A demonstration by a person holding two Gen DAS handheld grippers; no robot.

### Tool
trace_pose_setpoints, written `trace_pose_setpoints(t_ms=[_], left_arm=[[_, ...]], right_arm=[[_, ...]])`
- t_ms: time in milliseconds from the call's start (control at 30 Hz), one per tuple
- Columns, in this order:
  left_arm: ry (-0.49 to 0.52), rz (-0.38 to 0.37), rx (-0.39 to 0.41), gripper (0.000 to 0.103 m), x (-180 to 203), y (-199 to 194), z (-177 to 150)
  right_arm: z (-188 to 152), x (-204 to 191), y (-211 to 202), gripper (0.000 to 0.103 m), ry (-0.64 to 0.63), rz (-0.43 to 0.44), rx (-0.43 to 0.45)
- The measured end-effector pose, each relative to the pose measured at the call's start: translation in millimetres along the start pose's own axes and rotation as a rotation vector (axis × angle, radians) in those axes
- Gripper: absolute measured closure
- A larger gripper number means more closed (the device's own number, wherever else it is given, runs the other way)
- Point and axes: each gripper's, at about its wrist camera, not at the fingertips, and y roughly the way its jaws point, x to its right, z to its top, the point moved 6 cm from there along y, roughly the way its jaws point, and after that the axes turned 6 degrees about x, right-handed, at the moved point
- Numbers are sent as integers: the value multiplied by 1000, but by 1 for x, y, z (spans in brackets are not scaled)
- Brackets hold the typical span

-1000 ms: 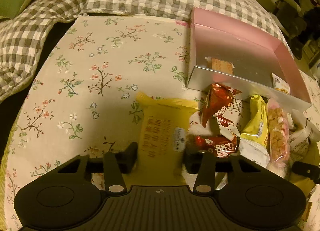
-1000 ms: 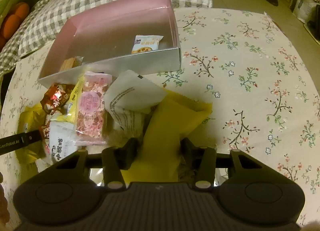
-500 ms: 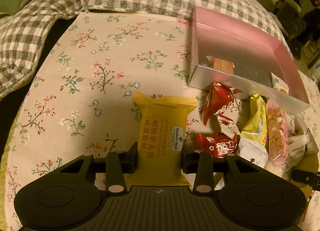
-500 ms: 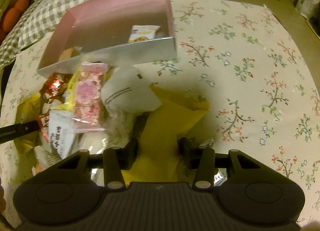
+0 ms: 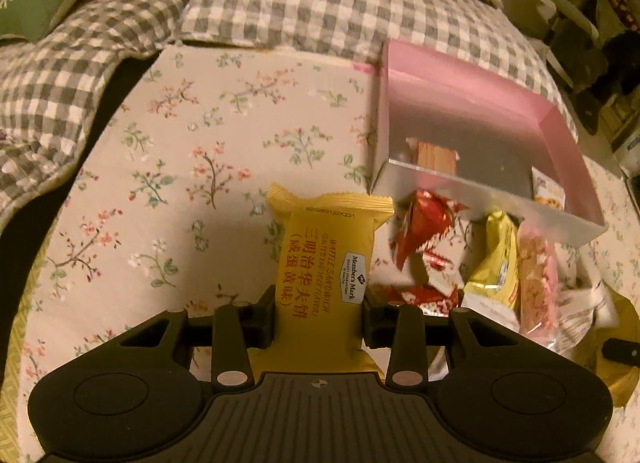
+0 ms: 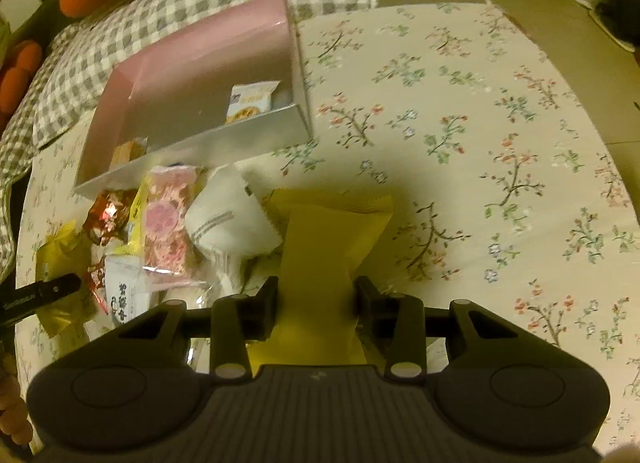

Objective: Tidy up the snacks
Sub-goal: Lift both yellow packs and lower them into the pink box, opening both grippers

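1. On the floral-cloth bench (image 5: 168,167), between the pads of the left tool (image 5: 319,319): a yellow waffle packet (image 5: 328,259), pinched at its lower half, crimped top edge pointing away, flat and lengthwise. Jaws just drawn in a little onto it.
2. Printed on it: "Member's Mark", "WAFFLE SANDWICH", "(SALTED EGG YOLK FLAVOR)", red Chinese characters, and a code reading about "B20260122K231".
3. Just right of that: a snack pile (image 5: 492,263) of red foil, pale yellow, pink and white packets, lying against the near wall of a pink box (image 5: 472,103).
4. Inside the box: a tan wafer bar (image 5: 436,153) at the left corner, a cookie packet (image 6: 252,101) at the right; writing there too small to read.
5. In the right tool (image 6: 316,305): a plain yellow packet (image 6: 328,239), back side up, gripped at its waist beside the pile; jaws just closed further on it.
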Motion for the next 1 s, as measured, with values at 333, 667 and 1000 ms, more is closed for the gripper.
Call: trace_pose_setpoints(t_ms=[333,667,1000], left_arm=[[-7,-1,66,67,-1,-15,15],[-13,-19,107,67,3,-18,31],[-28,-98,183,67,29,-13,68]], right_arm=[[13,12,-15,67,26,0,92],[28,3,-17,67,-42,6,162],[55,-12,-13,67,-84,25,252]])
